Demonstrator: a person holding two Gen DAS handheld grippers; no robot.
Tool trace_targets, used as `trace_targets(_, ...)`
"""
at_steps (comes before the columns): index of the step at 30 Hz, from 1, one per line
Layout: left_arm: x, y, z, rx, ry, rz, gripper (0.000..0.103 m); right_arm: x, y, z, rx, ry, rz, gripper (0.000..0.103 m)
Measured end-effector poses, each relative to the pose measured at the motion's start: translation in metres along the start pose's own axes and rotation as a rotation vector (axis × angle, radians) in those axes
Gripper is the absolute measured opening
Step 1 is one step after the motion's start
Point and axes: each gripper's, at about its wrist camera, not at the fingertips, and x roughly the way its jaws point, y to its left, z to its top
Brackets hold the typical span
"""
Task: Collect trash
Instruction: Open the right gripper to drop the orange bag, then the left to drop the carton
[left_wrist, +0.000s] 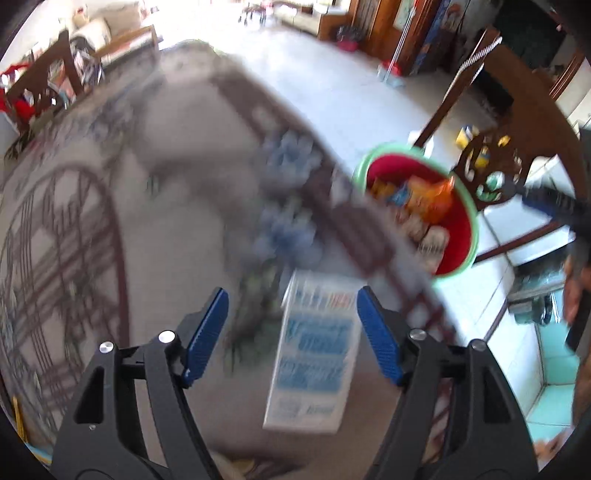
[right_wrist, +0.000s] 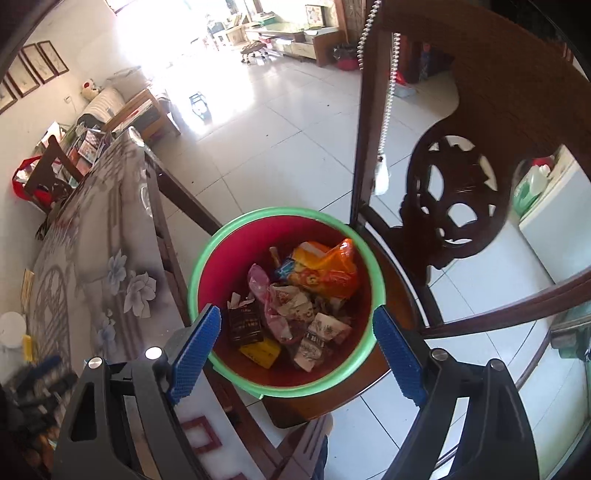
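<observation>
Trash is what you are clearing, and most of it already sits in the red bin with the green rim (right_wrist: 284, 394), which stands on the seat of a carved wooden chair (right_wrist: 454, 206) just beside the edge of the table (right_wrist: 88, 258). The table wears a grey cloth printed with pale blue flowers. Inside the bin lie an orange snack bag (right_wrist: 325, 273), a pink wrapper, a small dark box and crumpled papers.

One piece is not yet collected: a white carton with blue print (left_wrist: 314, 354) lies flat on the cloth near the table edge, between the fingers of your left gripper (left_wrist: 291, 336). Those jaws stand apart, and the right-hand pad is just beside the carton; the view is too blurred to tell whether it touches.

Your right gripper (right_wrist: 297, 345) hangs over the bin with its jaws spread wide and nothing between them.

Risks, as I judge them: the carton sits off-centre in the left jaws, so closing may nudge it sideways toward the table edge. A hurried grab could snag the cloth. The bin looks lightly perched, so a knock from either gripper could tip it.
</observation>
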Motion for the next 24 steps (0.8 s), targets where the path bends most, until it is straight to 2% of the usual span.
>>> trace_targets(3,0.011,-0.005,-0.013,0.031,0.040,0.015,0.070,0.001,0.012,0.004,-0.032,-0.006,0.019,0.082)
trace_targets(5,0.013,-0.008,-0.014,0.030,0.023,0.003,0.075,0.000,0.019,0.007,-0.048,-0.012,0.034,0.082)
trace_targets(11,0.025,-0.026,-0.011,0.086,0.067,-0.043,0.075,-0.007,0.024,0.008,-0.054,-0.025,0.053,0.082)
trace_targets(12,0.026,-0.027,-0.011,0.088,0.072,-0.048,0.073,-0.008,0.023,0.007,-0.051,-0.027,0.052,0.082)
trace_targets(13,0.028,-0.029,-0.012,0.086,0.080,-0.051,0.060,-0.008,0.022,0.007,-0.048,-0.028,0.050,0.082)
trace_targets(17,0.032,-0.034,-0.008,0.079,0.090,-0.089,0.060,-0.011,0.016,0.004,-0.026,-0.029,0.044,0.082)
trace_targets(19,0.030,-0.041,-0.001,0.082,0.070,-0.118,0.060,-0.014,0.013,0.003,-0.019,-0.035,0.040,0.082)
trace_targets(24,0.014,-0.080,0.044,0.148,-0.058,-0.178,0.060,-0.029,0.004,0.000,0.006,-0.073,0.012,0.082)
